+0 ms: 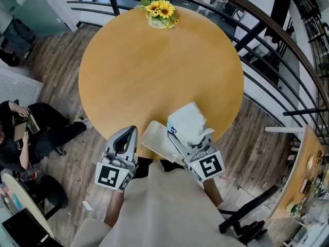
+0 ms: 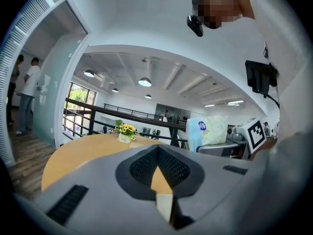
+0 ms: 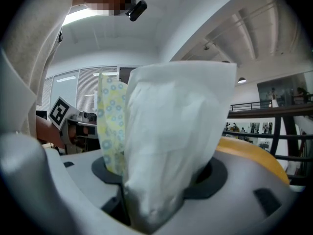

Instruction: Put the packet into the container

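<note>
table edge: round wooden table (image 1: pixel 154 71); its near rim runs right under both grippers. The sunflower pot (image 1: pixel 161 12) sits at the far rim.
open room: a wide stretch of tabletop lies between the pot and the grippers.
around the table: a black railing (image 1: pixel 267 40) curves close round the far and right sides. A seated person (image 1: pixel 31 133) is off to the left, well apart from the table.
left gripper (image 1: pixel 129 131): jaws drawn together to a point with nothing in them. It is over the near-left rim, just beside the container.
right gripper (image 1: pixel 187 133): clamped on the packet, jaws spread wide round it, over the near-right rim.
packet (image 1: pixel 186 118): soft and white with a blue end and a yellow flowered side. It stands up out of the right jaws, above the table's near edge, just right of the container and not in it.
container (image 1: pixel 153 137): pale and shallow, at the near rim between the two grippers.
hidden: the right gripper covers the container's right side. Can't tell if the container hangs over the rim.
cut off: the packet's lower end is buried between the pads.
right gripper view: the packet fills the middle, so only a strip of table rim shows at the right.
left gripper view: its own grey jaws block the near tabletop; the packet shows beyond them, off to the right.
hard to read: the print on the packet is too small.
</note>
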Demonstrator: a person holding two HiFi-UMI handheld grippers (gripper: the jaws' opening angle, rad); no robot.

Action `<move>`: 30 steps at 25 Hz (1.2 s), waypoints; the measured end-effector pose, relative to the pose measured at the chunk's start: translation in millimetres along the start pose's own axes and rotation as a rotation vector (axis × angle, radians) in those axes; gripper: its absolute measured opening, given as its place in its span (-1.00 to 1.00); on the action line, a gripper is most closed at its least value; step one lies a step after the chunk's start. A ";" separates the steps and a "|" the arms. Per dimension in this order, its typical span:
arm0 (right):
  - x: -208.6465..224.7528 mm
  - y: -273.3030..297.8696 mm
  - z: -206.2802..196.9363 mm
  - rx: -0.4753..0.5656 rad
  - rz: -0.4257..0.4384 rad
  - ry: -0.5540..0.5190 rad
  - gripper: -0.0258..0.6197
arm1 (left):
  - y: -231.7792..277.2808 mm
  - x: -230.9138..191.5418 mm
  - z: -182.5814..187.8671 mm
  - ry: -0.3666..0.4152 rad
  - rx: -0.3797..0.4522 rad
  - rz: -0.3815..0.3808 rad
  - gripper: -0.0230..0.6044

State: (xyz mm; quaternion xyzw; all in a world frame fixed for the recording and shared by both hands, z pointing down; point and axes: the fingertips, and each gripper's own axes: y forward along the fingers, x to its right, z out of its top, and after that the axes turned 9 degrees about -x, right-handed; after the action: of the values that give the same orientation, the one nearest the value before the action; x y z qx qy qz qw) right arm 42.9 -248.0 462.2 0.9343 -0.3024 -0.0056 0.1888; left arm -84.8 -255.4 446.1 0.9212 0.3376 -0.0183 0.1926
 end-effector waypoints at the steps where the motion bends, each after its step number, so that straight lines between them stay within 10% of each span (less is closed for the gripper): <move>1: -3.8 0.4 -4.6 -0.014 0.008 0.005 0.08 | -1.6 -0.6 -4.5 -0.010 -0.009 0.001 -0.91; 8: -22.2 9.1 -32.2 -0.092 0.052 0.009 0.08 | -0.6 -7.1 -32.2 -0.060 -0.052 -0.004 -0.91; 23: -77.4 12.8 -112.9 -0.511 0.210 -0.538 0.08 | -10.6 -14.4 -31.8 -0.090 -0.016 0.040 -0.91; 30: -81.9 16.3 -132.6 -0.612 0.234 -0.530 0.09 | -13.9 -19.1 -34.7 -0.116 0.000 0.058 -0.91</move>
State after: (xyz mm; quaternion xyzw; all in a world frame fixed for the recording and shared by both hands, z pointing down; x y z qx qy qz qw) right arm -16.7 -167.4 582.6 0.7607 -0.4288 -0.3137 0.3729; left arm -111.6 -244.7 476.6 0.9280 0.2990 -0.0660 0.2120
